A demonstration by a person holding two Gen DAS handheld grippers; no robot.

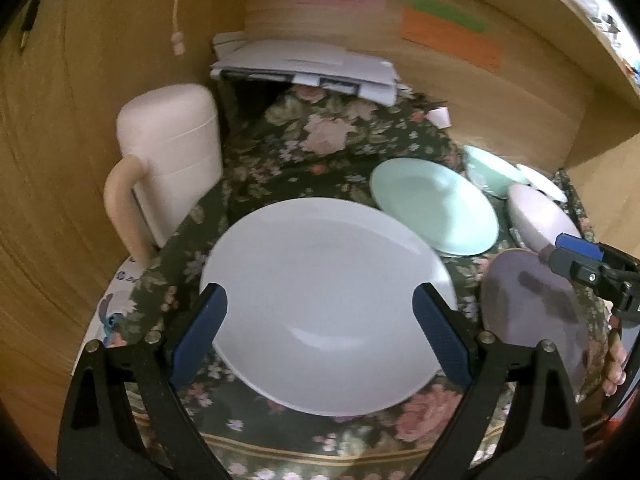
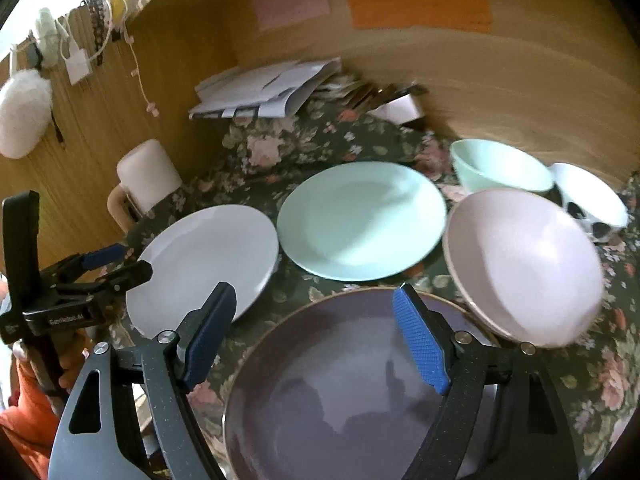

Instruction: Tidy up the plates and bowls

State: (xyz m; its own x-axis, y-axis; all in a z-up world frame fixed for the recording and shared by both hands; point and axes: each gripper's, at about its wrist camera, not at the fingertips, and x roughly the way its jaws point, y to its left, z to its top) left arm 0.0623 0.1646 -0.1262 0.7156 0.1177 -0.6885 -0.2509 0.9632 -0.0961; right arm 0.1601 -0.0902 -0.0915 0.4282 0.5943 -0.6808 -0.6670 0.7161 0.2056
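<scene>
A white plate [image 1: 320,240] lies flat on the floral cloth, and my left gripper [image 1: 320,294] hangs over its near half, open, with nothing between its pads. My right gripper [image 2: 316,296] is open too, above the far rim of a purple plate [image 2: 340,392] and not touching it. Past these a mint plate [image 2: 360,220] lies in the middle. To its right a pink bowl [image 2: 524,264] stands tilted, with a mint bowl [image 2: 500,168] and a white bowl with black patches [image 2: 588,196] behind it. Each view shows the other gripper at its edge: the right gripper [image 1: 580,258] and the left gripper [image 2: 116,264].
A pale lidded jug with a handle [image 1: 172,156] stands at the left by the wooden wall. A stack of papers [image 1: 304,68] lies at the back. Wooden panels close in the left, back and right sides. A person's hand [image 1: 614,360] and an orange sleeve [image 2: 24,420] show.
</scene>
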